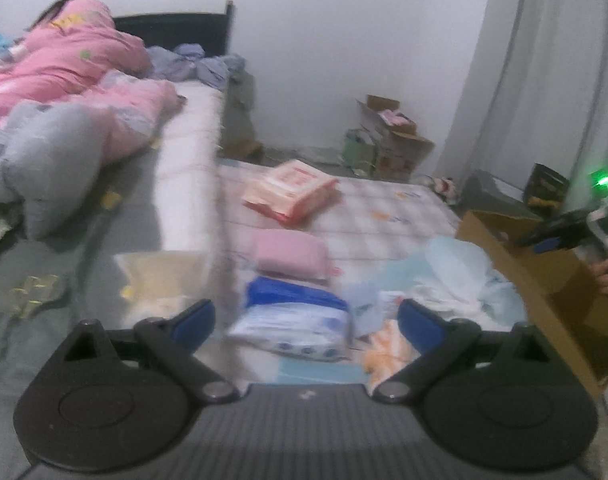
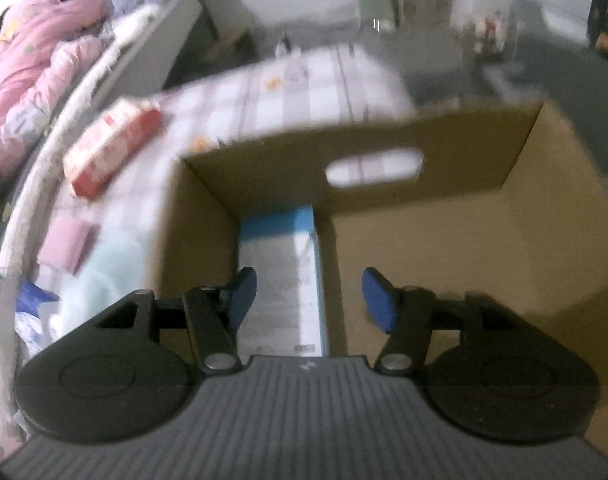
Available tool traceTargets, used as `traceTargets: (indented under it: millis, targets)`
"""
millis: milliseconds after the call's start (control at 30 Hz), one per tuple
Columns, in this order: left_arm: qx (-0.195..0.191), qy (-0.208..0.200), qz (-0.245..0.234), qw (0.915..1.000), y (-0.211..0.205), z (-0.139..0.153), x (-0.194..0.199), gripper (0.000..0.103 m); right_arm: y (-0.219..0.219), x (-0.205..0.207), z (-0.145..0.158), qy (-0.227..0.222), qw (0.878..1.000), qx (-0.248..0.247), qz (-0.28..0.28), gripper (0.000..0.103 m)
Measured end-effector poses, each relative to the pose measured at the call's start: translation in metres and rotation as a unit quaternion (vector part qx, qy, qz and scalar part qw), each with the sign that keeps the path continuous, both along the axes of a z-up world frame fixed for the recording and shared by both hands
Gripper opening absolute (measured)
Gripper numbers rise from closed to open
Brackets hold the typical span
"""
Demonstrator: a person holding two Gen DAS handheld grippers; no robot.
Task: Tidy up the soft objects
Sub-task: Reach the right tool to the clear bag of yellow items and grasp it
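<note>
Both hand-held grippers are held spread, with nothing between their blue pads. The left hand-held gripper is held low over a checked mattress on the floor, just beside a raised bed. A blue-and-white pack is seen directly ahead of it, between the pads in the view, though contact cannot be judged through the blur. A pink pack lies just behind the blue-and-white one, apparently touching it. Farther back on the mattress, well apart from these, a red-and-white pack is lying flat. A pale blue plastic bag is crumpled to the right of the packs, near a cardboard box. An orange item is seen just beside the right pad; what it is cannot be told. On the bed, a pink quilt and a grey pillow are piled.

The right hand-held gripper is held over the open cardboard box, which sits on the mattress. Inside the box, a blue-and-white carton is laid flat against the left wall, below the left pad. An oval handle cutout is seen in the far wall. Outside the box, to its left, the red-and-white pack, the pink pack and the plastic bag are lying on the mattress. Both views are blurred.
</note>
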State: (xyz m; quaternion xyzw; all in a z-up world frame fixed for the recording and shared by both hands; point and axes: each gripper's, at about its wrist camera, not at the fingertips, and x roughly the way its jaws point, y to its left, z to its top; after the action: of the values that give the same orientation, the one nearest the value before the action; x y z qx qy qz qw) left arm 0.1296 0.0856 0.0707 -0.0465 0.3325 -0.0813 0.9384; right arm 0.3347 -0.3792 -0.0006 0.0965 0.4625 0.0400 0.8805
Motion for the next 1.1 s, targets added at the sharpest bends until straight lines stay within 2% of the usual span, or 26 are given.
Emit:
traceTargets:
  millis: [67, 133, 267, 333, 367, 400, 467, 533, 633, 700, 833, 967, 1100]
  targets:
    - [0.009, -0.007, 0.015, 0.9998, 0.008, 0.000, -0.001, 0.098, 0.016, -0.013, 0.026, -0.024, 1.000, 0.008, 0.017, 0.060]
    - [0.013, -0.012, 0.028, 0.9995, 0.017, -0.001, -0.001, 0.098, 0.042, -0.023, 0.050, -0.039, 0.997, 0.040, 0.047, 0.060]
    - [0.010, -0.015, 0.049, 0.9986, 0.035, -0.006, 0.005, 0.097, 0.110, -0.030, 0.074, -0.035, 0.984, 0.117, 0.127, 0.060]
    - [0.013, -0.021, 0.058, 0.9980, 0.046, -0.010, 0.010, 0.091, 0.151, -0.027, 0.078, -0.027, 0.974, 0.149, 0.168, 0.060]
    - [0.019, -0.020, 0.067, 0.9974, 0.050, -0.012, 0.013, 0.083, 0.172, -0.025, 0.077, -0.020, 0.968, 0.164, 0.186, 0.060]
    - [0.026, -0.017, 0.076, 0.9966, 0.055, -0.014, 0.018, 0.074, 0.195, -0.021, 0.074, -0.011, 0.962, 0.180, 0.206, 0.060]
    - [0.030, -0.005, 0.092, 0.9953, 0.065, -0.018, 0.028, 0.063, 0.241, -0.014, 0.063, 0.010, 0.949, 0.209, 0.235, 0.056]
    - [0.020, 0.007, 0.100, 0.9947, 0.076, -0.020, 0.038, 0.059, 0.281, -0.004, 0.049, 0.038, 0.939, 0.230, 0.254, 0.051]
    - [0.022, 0.029, 0.102, 0.9941, 0.087, -0.028, 0.054, 0.052, 0.333, 0.008, 0.026, 0.073, 0.928, 0.249, 0.268, 0.042]
    - [0.023, 0.050, 0.107, 0.9927, 0.094, -0.036, 0.066, 0.038, 0.359, 0.017, 0.011, 0.084, 0.926, 0.249, 0.270, 0.039]
    - [0.023, 0.092, 0.104, 0.9900, 0.102, -0.056, 0.085, 0.037, 0.393, 0.029, -0.020, 0.105, 0.930, 0.239, 0.257, 0.035]
    - [0.035, 0.107, 0.091, 0.9895, 0.102, -0.068, 0.092, 0.038, 0.412, 0.036, -0.051, 0.127, 0.930, 0.242, 0.246, 0.034]
    - [0.025, 0.121, 0.083, 0.9889, 0.109, -0.074, 0.099, 0.044, 0.415, 0.042, -0.061, 0.137, 0.927, 0.251, 0.241, 0.033]
